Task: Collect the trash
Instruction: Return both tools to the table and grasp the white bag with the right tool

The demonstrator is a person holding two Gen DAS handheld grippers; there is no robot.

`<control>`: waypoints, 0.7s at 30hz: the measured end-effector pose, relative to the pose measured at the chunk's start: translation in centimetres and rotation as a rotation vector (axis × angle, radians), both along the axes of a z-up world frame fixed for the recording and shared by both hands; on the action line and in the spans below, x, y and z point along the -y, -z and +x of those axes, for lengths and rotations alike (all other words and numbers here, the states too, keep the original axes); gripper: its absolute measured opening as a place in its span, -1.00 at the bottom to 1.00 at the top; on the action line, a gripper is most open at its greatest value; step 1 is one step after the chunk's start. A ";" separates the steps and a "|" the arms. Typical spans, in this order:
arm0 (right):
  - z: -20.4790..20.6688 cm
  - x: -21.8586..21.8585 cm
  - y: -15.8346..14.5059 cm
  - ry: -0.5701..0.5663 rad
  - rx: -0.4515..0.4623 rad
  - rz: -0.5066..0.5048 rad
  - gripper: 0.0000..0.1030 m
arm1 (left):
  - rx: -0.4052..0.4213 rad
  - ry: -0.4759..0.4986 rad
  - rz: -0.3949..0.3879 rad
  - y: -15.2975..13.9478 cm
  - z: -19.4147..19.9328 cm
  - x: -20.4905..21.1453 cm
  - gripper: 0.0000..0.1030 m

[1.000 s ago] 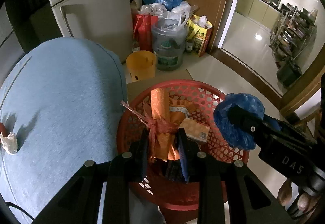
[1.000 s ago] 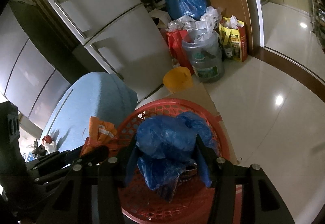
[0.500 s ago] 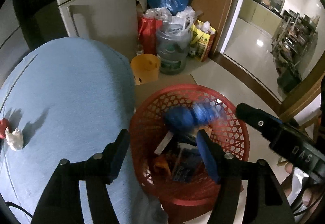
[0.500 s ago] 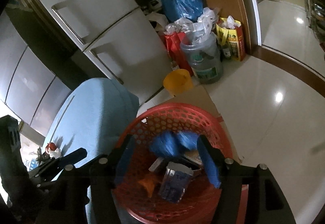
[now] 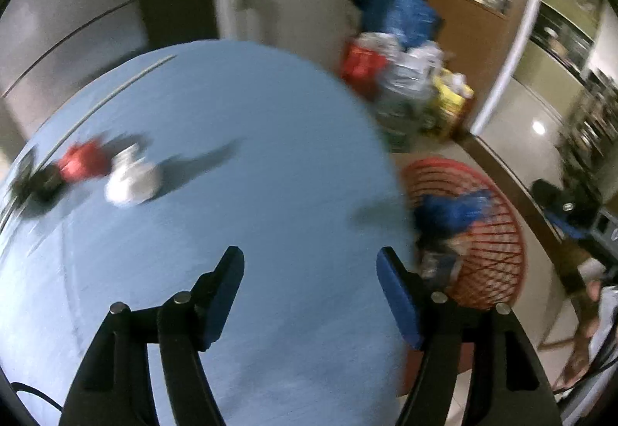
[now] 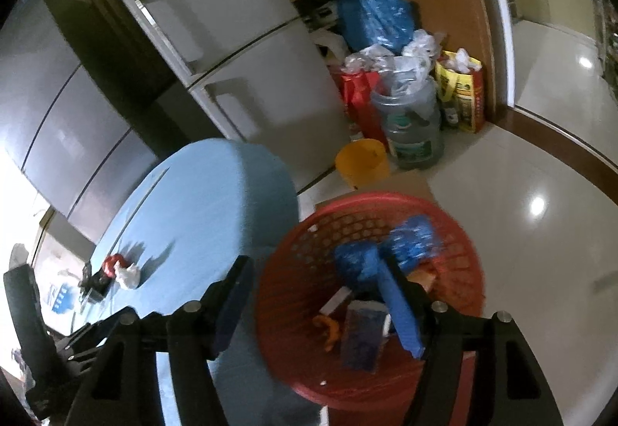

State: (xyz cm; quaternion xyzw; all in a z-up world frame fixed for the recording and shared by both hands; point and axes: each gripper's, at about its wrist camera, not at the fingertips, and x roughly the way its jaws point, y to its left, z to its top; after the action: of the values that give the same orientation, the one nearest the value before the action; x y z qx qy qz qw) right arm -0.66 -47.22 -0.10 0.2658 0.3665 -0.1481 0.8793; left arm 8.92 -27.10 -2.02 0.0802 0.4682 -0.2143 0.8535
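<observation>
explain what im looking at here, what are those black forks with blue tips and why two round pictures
Those forks are hand-held tongs, one in each of a person's hands, each carrying a wide-angle camera; hence two round pictures. The left tongs hang open and empty over a blue table, having just been opening. On the table lie a white crumpled scrap and a red scrap, blurred. The right tongs, also just opened and empty, hang over a red basket on the floor, which holds a blue bag and other trash.
</observation>
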 end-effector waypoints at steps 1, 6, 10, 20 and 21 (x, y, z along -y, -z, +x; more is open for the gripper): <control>0.3 -0.6 0.0 -0.011 0.002 -0.003 0.38 | 0.000 -0.035 0.002 0.2 0.1 -1.7 0.39; 2.7 -5.6 -0.5 -0.116 0.003 -0.030 0.44 | 0.043 -0.209 0.059 1.2 0.6 -9.9 0.40; 4.9 -9.9 -0.7 -0.208 0.002 -0.052 0.44 | 0.074 -0.327 0.123 2.3 0.7 -15.0 0.40; 10.8 -20.1 -0.6 -0.440 -0.013 -0.133 0.44 | 0.031 -0.543 0.093 4.7 0.9 -24.3 0.41; 11.6 -21.1 -0.7 -0.464 -0.015 -0.153 0.44 | 0.023 -0.546 0.095 5.0 0.7 -25.0 0.41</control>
State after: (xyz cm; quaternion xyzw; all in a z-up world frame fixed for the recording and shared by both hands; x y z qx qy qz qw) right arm 10.98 -26.08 0.60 0.1060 0.4120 0.0288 0.9045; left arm 9.65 -2.06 -6.98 -0.0066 0.4722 0.0469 0.8802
